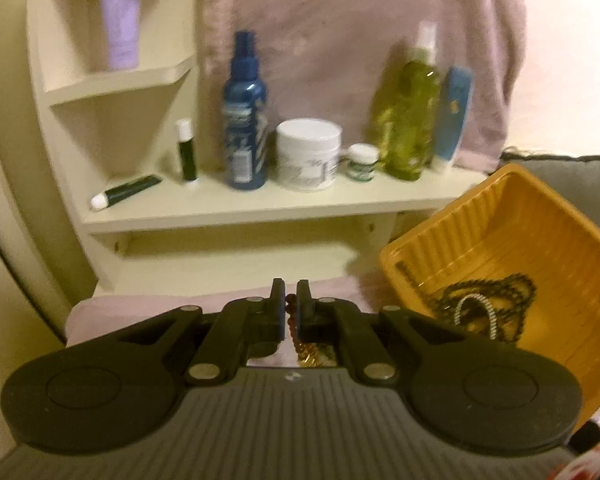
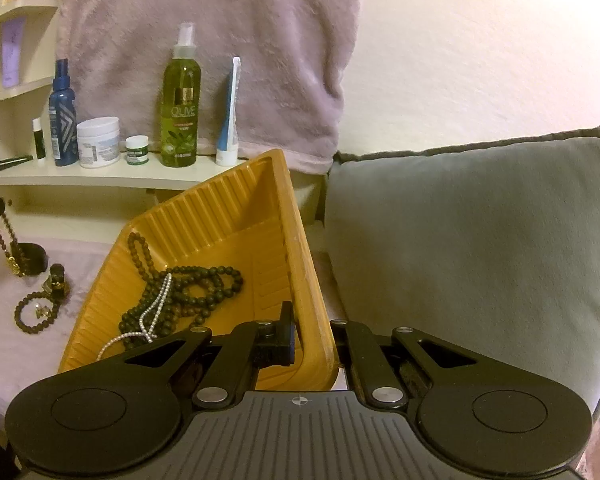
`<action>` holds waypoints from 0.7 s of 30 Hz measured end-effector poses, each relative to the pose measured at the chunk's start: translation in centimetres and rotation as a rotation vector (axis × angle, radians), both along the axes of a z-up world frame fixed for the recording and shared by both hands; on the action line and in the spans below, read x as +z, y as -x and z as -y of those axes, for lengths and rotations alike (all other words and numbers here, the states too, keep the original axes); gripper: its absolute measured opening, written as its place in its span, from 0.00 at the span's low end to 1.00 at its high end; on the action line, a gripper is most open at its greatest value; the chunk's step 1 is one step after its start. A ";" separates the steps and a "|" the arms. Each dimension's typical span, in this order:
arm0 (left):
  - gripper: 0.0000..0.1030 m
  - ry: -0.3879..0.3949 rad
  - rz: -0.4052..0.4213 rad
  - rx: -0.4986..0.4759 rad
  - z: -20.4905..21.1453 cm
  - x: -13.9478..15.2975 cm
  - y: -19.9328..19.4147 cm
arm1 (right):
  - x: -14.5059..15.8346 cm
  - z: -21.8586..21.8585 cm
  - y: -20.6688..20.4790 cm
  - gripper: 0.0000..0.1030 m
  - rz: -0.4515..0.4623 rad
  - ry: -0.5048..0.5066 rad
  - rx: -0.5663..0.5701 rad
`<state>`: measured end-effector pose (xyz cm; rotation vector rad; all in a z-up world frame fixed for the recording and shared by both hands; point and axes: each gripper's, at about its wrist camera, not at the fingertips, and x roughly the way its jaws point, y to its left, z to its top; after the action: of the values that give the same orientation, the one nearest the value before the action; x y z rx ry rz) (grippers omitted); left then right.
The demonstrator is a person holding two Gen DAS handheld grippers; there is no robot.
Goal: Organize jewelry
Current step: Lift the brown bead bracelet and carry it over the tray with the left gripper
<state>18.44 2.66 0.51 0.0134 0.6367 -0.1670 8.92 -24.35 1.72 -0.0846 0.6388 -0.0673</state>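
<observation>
My left gripper (image 1: pixel 291 300) is shut on a brown bead necklace (image 1: pixel 292 322) with a gold pendant, lifted above the pink cloth; it also shows hanging at the left edge of the right wrist view (image 2: pixel 5 236). My right gripper (image 2: pixel 314 334) is shut on the near rim of the orange tray (image 2: pixel 312 280) and holds it tilted. The orange tray (image 1: pixel 540 220) holds dark bead necklaces (image 2: pixel 188 284) and a pearl strand (image 2: pixel 156 304). A bead bracelet (image 2: pixel 34 314) and a small dark piece (image 2: pixel 58 278) lie on the cloth left of the tray.
A cream shelf (image 1: pixel 260 204) behind carries a blue bottle (image 1: pixel 246 112), white jar (image 1: pixel 308 154), green bottle (image 1: pixel 412 116) and small tubes. A pink towel (image 2: pixel 204 40) hangs on the wall. A grey cushion (image 2: pixel 480 240) sits right of the tray.
</observation>
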 end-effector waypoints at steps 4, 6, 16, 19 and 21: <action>0.04 0.025 0.013 -0.049 1.3 1.2 0.2 | 0.1 -0.1 0.0 0.06 0.002 0.001 0.003; 0.04 0.039 0.019 -0.076 2.0 1.8 0.2 | 0.1 -0.1 0.0 0.06 0.002 -0.003 0.003; 0.04 0.074 0.039 -0.211 6.4 3.6 0.7 | 0.2 -0.1 0.0 0.06 0.005 -0.010 0.004; 0.04 0.079 0.031 -0.257 8.2 3.5 0.9 | 0.2 -0.1 -0.1 0.06 0.004 -0.013 0.003; 0.04 0.087 0.021 -0.287 9.4 3.2 1.1 | 0.2 -0.1 0.0 0.06 0.004 -0.012 0.004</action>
<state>17.38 -6.77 3.73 0.0231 0.6042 -0.4709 8.96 -24.29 1.89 -0.0737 0.6351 -0.0601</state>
